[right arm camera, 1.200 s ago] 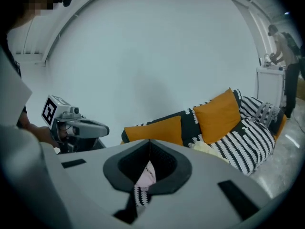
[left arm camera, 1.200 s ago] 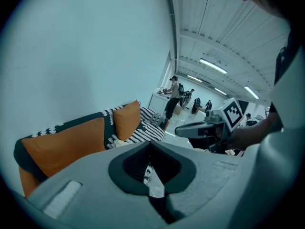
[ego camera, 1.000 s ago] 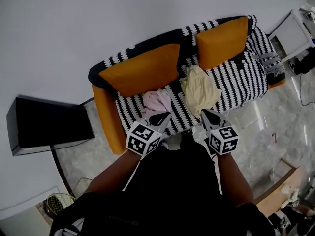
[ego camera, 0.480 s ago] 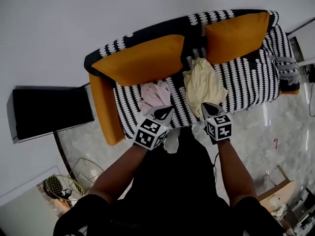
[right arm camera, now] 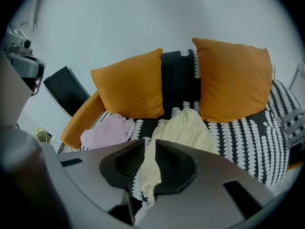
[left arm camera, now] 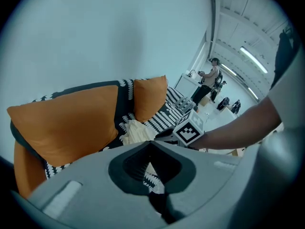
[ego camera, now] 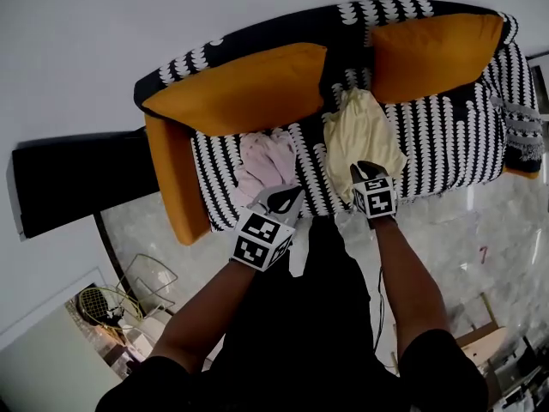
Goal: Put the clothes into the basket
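Observation:
Two garments lie on the seat of the black-and-white patterned sofa [ego camera: 446,157]: a pink one [ego camera: 268,163] at the left and a pale yellow one [ego camera: 360,136] in the middle. My left gripper [ego camera: 290,197] hangs just in front of the pink garment, shut and empty; its tips [left arm camera: 150,143] meet. My right gripper [ego camera: 364,168] hovers at the front edge of the yellow garment [right arm camera: 178,128]. Its jaws [right arm camera: 149,142] have just been opening and stand a narrow gap apart with nothing between them. A yellowish wire basket [ego camera: 103,307] sits on the floor at the lower left.
Two orange cushions [ego camera: 240,88] [ego camera: 433,54] lean on the sofa back. A black cabinet [ego camera: 77,187] stands left of the orange armrest [ego camera: 171,196]. Something white [ego camera: 299,245] lies on the marble floor at the sofa's foot. A person [left arm camera: 209,80] stands far off.
Both grippers have dropped toward the sofa seat. The right one now reaches the yellow garment's front edge, and the left one is nearer the pink garment.

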A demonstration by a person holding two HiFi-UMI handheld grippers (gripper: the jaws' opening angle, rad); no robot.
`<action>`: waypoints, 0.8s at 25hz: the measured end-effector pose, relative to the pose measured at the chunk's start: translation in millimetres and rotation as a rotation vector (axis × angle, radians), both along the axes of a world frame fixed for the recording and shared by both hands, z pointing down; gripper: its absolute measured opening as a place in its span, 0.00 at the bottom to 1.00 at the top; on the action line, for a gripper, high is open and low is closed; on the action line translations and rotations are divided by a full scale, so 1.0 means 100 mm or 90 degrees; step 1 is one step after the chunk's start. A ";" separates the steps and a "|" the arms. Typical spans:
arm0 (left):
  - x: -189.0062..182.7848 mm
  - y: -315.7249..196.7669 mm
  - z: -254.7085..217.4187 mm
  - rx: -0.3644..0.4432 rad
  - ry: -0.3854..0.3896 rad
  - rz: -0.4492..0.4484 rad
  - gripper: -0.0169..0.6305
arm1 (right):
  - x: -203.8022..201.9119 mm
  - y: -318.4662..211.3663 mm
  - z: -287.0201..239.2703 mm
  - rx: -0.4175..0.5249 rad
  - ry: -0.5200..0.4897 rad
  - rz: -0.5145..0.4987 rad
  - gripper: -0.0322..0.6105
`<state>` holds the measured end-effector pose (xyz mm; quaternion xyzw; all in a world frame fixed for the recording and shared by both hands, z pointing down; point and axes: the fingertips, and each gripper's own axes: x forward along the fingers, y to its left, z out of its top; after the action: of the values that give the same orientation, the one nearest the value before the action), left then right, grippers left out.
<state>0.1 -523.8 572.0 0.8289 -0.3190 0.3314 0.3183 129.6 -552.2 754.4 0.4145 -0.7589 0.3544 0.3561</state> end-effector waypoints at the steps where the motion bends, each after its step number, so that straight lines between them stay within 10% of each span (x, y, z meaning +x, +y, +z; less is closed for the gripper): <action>1: 0.00 -0.01 0.05 -0.006 -0.003 -0.004 0.03 | 0.00 -0.01 0.13 -0.010 0.008 -0.009 0.19; 20: -0.07 0.12 0.74 -0.077 -0.037 -0.018 0.03 | -0.10 -0.22 1.86 -0.116 0.064 -0.028 0.47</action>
<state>-6.5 -511.6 646.4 0.7936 -0.3195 0.3695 0.3627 120.1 -573.8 940.7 0.3810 -0.7133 0.3929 0.4378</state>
